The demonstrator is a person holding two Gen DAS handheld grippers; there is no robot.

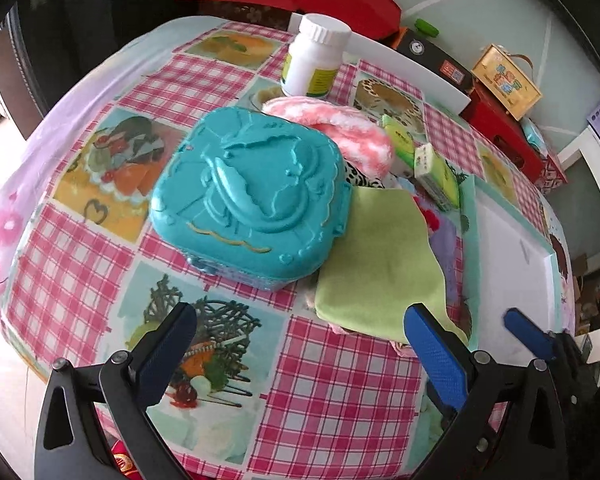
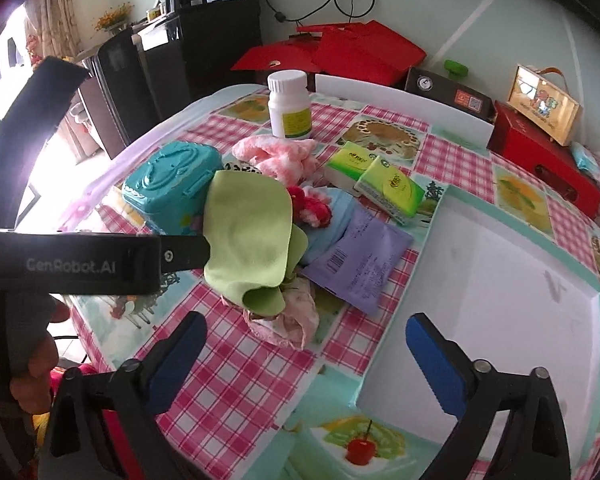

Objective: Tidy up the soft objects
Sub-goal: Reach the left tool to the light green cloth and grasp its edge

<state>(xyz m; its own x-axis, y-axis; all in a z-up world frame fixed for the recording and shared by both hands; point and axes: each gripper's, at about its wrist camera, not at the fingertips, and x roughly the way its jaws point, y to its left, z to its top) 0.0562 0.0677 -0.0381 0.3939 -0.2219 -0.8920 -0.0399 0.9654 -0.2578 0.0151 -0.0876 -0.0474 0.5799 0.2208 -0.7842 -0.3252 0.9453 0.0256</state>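
Nearest the lens, the left tongs (image 1: 300, 344) gape wide and hold nothing, poised low over the checked cloth of the counter (image 1: 332, 392). The right tongs (image 2: 306, 350) stand just as wide, also empty.

From the left: a teal plastic case (image 1: 247, 196) sits shut on the counter. Against its right side lies the soft pile, the task's own stuff. A light green cloth (image 1: 380, 256) is draped on top, its near edge touching the case. Behind it is a fluffy pink cloth (image 1: 352, 128), with a white bottle (image 1: 316, 56) standing further back. In the right view a red and white knitted piece (image 2: 314, 204), a pale blue cloth (image 2: 332, 232) and a crumpled floral cloth (image 2: 295, 320) show under and around the green one. A purple packet (image 2: 360, 264) lies just beside them, and 2 green tissue packs (image 2: 392, 190) sit near the back. Furthest right is the white tray (image 2: 500, 300), bare inside, probably where the soft things go.

The step in hand looks like the 1st pick. The green cloth is the natural start, being on top. Come down on its free near corner, away from the case, pinch only 1 layer, then lift straight up so the cloths beneath do not drag along. The other tongs could pin the pile if it clings.
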